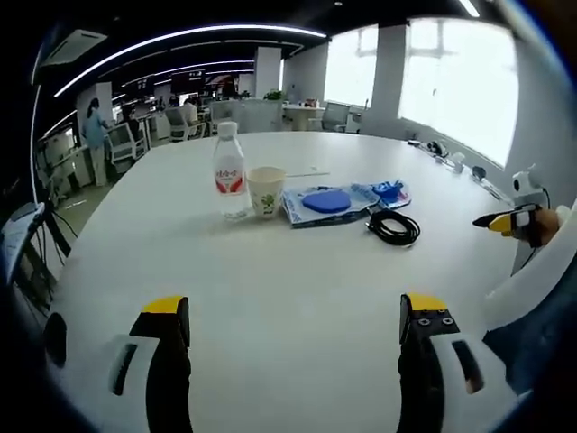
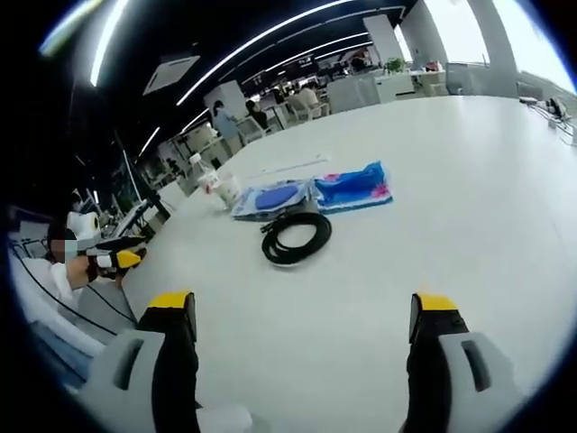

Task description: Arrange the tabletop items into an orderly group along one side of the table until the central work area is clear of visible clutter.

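Note:
On the white table [image 1: 270, 271] stand a clear water bottle [image 1: 229, 171] with a red label and a paper cup [image 1: 265, 190] side by side. Right of them lie a blue packet holding a blue oval piece [image 1: 326, 202], a second blue packet [image 1: 388, 191], and a coiled black cable [image 1: 394, 226]. My left gripper [image 1: 295, 317] is open over bare table, well short of them. My right gripper [image 2: 304, 314] is open too, with the cable [image 2: 296, 237] ahead, then the packets [image 2: 353, 188] and the bottle [image 2: 209, 185]. Each gripper also appears in the other's view [image 1: 509, 221] [image 2: 113, 259].
A thin white strip [image 1: 305, 172] lies behind the cup. Small items [image 1: 451, 159] sit along the table's window-side edge. Office chairs, desks and people [image 1: 94, 126] stand beyond the far edge. A person's sleeve [image 1: 541, 280] is at the right.

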Tool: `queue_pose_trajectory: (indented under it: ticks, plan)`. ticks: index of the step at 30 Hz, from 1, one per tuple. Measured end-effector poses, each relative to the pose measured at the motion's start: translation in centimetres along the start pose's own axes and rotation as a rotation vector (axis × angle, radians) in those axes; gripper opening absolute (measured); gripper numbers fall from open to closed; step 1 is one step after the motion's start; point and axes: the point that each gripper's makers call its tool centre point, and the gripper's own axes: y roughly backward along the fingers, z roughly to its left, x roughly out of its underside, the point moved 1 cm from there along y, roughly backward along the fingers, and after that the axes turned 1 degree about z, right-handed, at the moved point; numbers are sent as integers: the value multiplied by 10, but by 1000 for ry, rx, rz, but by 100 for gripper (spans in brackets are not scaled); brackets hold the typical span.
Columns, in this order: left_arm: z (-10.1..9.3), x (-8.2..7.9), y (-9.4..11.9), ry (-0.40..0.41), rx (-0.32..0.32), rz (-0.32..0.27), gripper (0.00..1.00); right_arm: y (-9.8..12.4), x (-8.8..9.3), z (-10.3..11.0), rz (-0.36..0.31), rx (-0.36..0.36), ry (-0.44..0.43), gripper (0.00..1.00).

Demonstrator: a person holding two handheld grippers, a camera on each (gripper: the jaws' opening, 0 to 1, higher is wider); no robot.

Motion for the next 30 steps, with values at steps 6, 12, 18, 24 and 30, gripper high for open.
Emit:
queue_pose_trajectory:
  ticks: [6, 12, 18, 24, 30]
  plan:
    - [1, -1, 1, 12, 4, -15, 100, -4, -2, 5, 1, -10, -2, 97]
    - [5, -3, 0, 7, 8, -20, 100, -9, -3, 6, 5, -8, -2, 97]
    - [7, -2, -2, 6, 15, -15, 100, -10, -5, 5, 1, -3, -4, 96]
    - [7, -1, -6, 4, 21, -8, 100, -10, -5, 6, 3, -1, -6, 96]
    - [7, 3, -10, 14, 21, 8, 100, -10, -5, 4, 2, 2, -11, 96]
